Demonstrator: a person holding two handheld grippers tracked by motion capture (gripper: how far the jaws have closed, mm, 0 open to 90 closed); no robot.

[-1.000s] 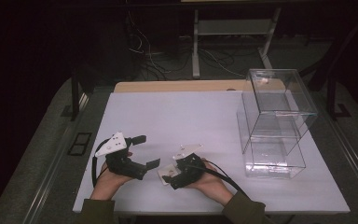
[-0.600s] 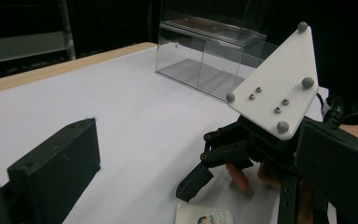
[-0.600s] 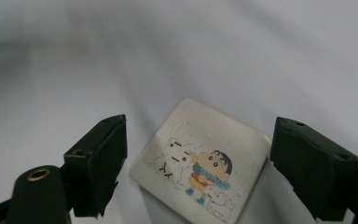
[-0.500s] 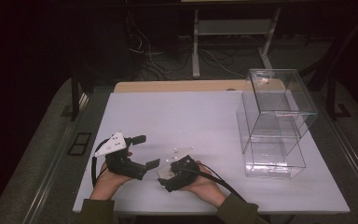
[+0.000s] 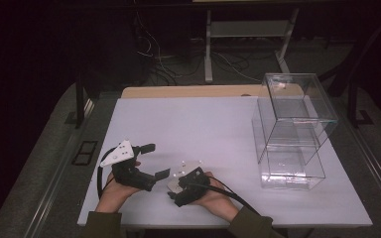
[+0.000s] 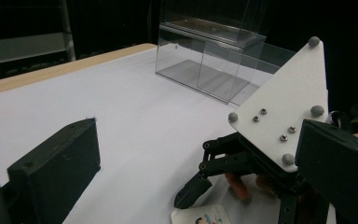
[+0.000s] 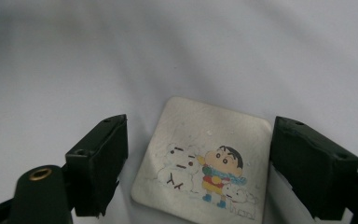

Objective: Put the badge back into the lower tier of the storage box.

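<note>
I hold my right gripper [image 7: 196, 172] low over the white table [image 5: 203, 129], close to my edge of it. Its two black jaws stand on either side of a small square card [image 7: 207, 161] with round corners. The card lies flat on the table, picture side up. It is nearly as wide as it is long, so it has no real long side. In the right gripper view it sits a little turned, with its top edge away from me and leaning to the right. The picture shows a cartoon kid with a snowman (the kid's head points away from me, the feet toward me).

My jaws have just been closing in on the card. The right jaw looks right at the card's edge. The left jaw has a small gap of bare table before the card. I cannot tell if the pads press it yet.

My left gripper [image 5: 151, 159] rests just beside the right one, jaws wide apart and holding nothing.

Two clear boxes [image 5: 292, 129] stand stacked far off on the right.
</note>
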